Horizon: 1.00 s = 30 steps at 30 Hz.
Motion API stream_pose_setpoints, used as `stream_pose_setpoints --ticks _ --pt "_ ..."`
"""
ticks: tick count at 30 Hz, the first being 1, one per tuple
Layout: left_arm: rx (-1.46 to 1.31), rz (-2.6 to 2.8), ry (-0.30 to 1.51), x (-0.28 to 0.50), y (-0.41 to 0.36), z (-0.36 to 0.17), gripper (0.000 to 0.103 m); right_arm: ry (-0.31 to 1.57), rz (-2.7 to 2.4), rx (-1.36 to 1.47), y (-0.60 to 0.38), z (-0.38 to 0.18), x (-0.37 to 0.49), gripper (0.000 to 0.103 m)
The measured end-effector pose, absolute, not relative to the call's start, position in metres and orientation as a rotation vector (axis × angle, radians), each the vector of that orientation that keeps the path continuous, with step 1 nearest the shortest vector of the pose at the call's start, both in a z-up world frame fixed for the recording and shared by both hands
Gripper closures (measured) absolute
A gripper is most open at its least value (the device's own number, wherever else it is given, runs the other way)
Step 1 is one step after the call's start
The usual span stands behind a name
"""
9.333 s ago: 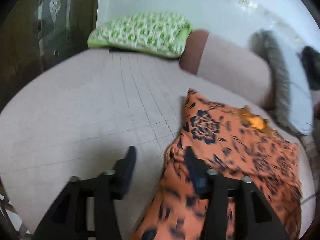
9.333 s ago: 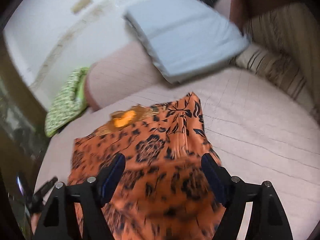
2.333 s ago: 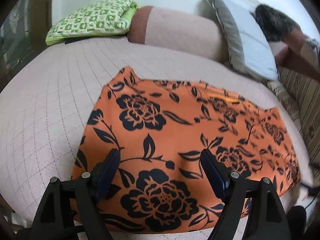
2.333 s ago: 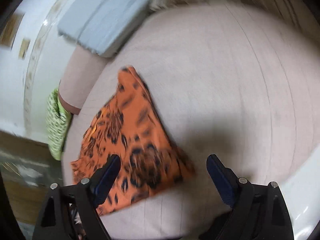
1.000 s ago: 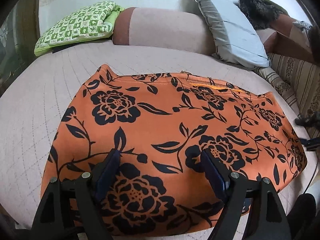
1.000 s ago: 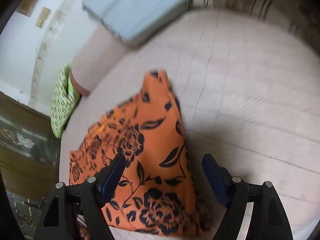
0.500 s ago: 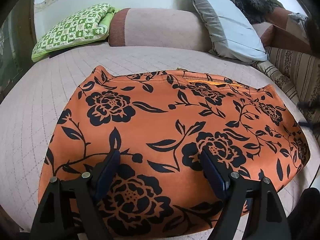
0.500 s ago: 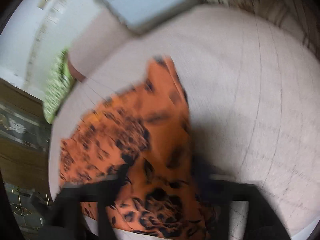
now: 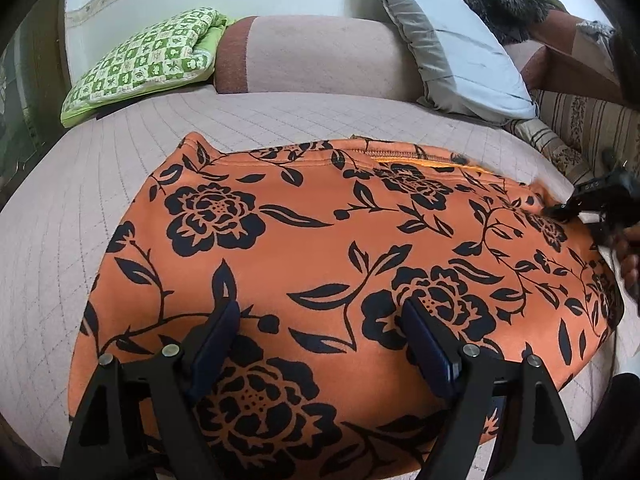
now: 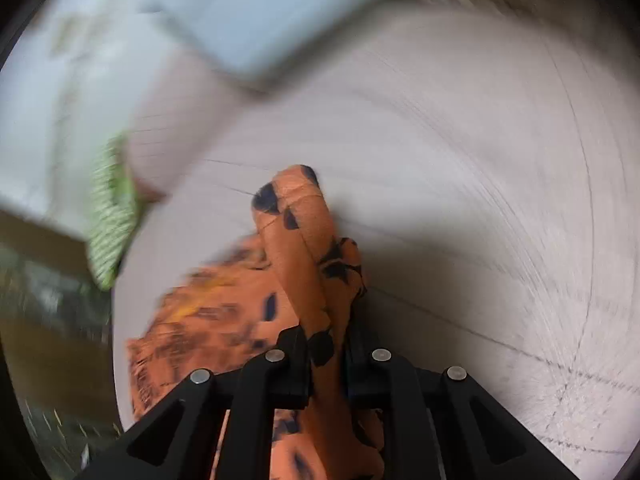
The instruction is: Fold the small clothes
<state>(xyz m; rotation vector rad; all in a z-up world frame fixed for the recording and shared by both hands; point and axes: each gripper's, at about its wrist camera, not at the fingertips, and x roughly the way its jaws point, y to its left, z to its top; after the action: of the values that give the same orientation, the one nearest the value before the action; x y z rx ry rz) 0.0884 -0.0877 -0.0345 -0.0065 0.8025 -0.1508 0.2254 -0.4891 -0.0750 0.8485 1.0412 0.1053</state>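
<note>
An orange garment with black flowers (image 9: 320, 248) lies spread flat on the pink quilted bed (image 9: 72, 208). My left gripper (image 9: 320, 324) is open, its fingers hovering over the garment's near edge. My right gripper (image 10: 326, 344) is shut on the garment's right corner (image 10: 304, 240), which is bunched into a ridge between its fingers. It also shows in the left wrist view (image 9: 592, 208) at the garment's far right edge. The right wrist view is blurred by motion.
At the head of the bed are a green checked pillow (image 9: 140, 64), a pink bolster (image 9: 312, 56) and a grey pillow (image 9: 452, 44). A striped cushion (image 9: 580, 124) and a dark furry thing (image 9: 504, 0) are at the right. The bed's front edge is just below my left gripper.
My right gripper has closed on the garment's right corner; half a second ago it was open above it. My left gripper has held nearly still over the near edge.
</note>
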Motion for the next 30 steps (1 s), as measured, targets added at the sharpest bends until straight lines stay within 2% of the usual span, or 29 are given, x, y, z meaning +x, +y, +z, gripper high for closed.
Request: stream_pose_setpoints --ticks 2,3,4,5,10,16,21,25,30 --pt "-0.011 -0.154 0.801 0.088 -0.087 -0.034 0.02 1.005 0.116 0.926 -0.495 -0.068 0.216 0.078" --pt "-0.019 -0.157 0.803 0.088 -0.086 -0.033 0.02 1.009 0.093 0.873 -0.492 -0.055 0.211 0.057" --pt "-0.032 -0.158 0.806 0.089 -0.085 -0.033 0.02 0.998 0.064 0.794 -0.488 -0.04 0.204 0.024" --pt "-0.05 -0.16 0.809 0.089 -0.083 -0.032 0.02 0.969 0.007 0.717 -0.485 -0.024 0.192 0.021" --pt "-0.109 -0.179 0.803 0.086 -0.07 -0.032 0.02 0.823 -0.05 0.582 -0.463 0.024 0.079 0.021" --pt "-0.07 -0.194 0.783 0.081 -0.074 -0.035 0.019 0.774 -0.123 0.601 -0.436 0.011 -0.039 0.021" --pt "-0.17 -0.235 0.792 0.077 -0.057 -0.033 0.019 0.783 -0.152 0.612 -0.428 0.021 -0.071 0.021" --pt "-0.283 -0.267 0.797 0.078 -0.042 -0.033 0.019 0.728 -0.114 0.452 -0.396 0.067 -0.075 0.021" --pt "-0.267 -0.29 0.793 0.074 -0.043 -0.034 0.019 0.679 -0.066 0.274 -0.36 0.107 -0.084 0.021"
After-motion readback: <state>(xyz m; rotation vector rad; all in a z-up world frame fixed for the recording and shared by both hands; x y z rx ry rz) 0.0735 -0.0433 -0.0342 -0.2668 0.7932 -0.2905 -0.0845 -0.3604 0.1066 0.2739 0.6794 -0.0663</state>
